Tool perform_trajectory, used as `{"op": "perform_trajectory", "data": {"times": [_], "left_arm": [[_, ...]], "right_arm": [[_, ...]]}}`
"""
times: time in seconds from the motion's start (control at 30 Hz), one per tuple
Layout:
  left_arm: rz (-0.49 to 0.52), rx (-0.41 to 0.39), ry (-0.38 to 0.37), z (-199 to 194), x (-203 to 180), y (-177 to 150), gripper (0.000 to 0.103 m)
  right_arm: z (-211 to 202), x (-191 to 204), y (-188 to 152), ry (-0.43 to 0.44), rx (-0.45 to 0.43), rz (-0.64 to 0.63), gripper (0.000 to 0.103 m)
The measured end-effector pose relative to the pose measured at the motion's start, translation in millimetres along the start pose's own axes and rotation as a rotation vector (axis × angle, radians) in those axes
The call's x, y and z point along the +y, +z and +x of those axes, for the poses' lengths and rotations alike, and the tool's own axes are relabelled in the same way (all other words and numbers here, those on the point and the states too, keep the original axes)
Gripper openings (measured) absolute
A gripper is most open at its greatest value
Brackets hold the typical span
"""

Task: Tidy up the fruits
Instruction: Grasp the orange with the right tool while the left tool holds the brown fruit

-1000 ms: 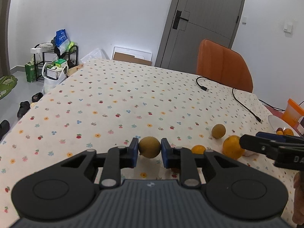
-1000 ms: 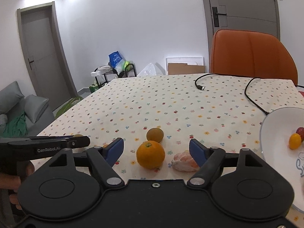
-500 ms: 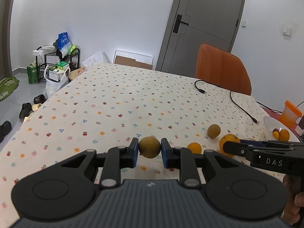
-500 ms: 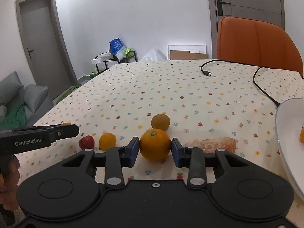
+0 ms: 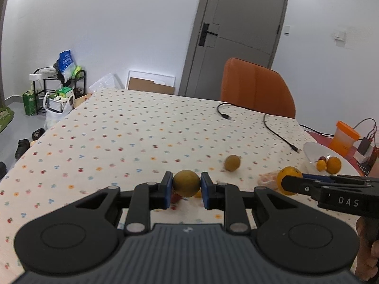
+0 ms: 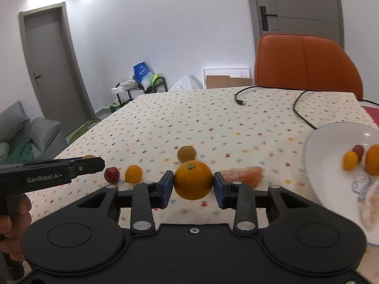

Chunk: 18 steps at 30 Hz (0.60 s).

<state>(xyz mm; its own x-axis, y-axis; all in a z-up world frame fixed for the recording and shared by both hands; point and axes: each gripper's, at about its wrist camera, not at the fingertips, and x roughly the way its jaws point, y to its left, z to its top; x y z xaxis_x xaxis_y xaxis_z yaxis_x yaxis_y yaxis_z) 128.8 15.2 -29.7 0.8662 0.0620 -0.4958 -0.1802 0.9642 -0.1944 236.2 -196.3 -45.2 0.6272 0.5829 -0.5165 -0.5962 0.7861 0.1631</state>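
Bowl (image 6: 315, 146): small fruits | left claw (image 5: 186, 190) grips brown fruit (image 5: 186, 183) | right claw (image 6: 193, 187) grips orange (image 6: 193, 179)

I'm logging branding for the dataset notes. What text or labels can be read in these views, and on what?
"DAS": side of the right tongs, seen from the left wrist view.
"GenRobot.AI": side of the left tongs, seen from the right wrist view.
Blue script inside the white bowl: partly hidden and blurred, unreadable.
Print on the blue bag on the rack: too small to read.

I see matt printed cloth over the surface (image 6: 213, 123), a glossy white plate (image 6: 331, 142), probably ceramic, right of my matt black plastic right gripper (image 6: 193, 184).
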Motion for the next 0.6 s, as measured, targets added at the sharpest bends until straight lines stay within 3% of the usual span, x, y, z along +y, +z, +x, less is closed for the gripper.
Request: {"op": "perform_trajectory", "data": {"times": [0.6], "left_arm": [[0.063, -0.013, -0.086, -5, -48, 0, 0.024]], "right_arm": [[-53, -45, -13, -0.116, -0.078, 0.068, 0.035]]}}
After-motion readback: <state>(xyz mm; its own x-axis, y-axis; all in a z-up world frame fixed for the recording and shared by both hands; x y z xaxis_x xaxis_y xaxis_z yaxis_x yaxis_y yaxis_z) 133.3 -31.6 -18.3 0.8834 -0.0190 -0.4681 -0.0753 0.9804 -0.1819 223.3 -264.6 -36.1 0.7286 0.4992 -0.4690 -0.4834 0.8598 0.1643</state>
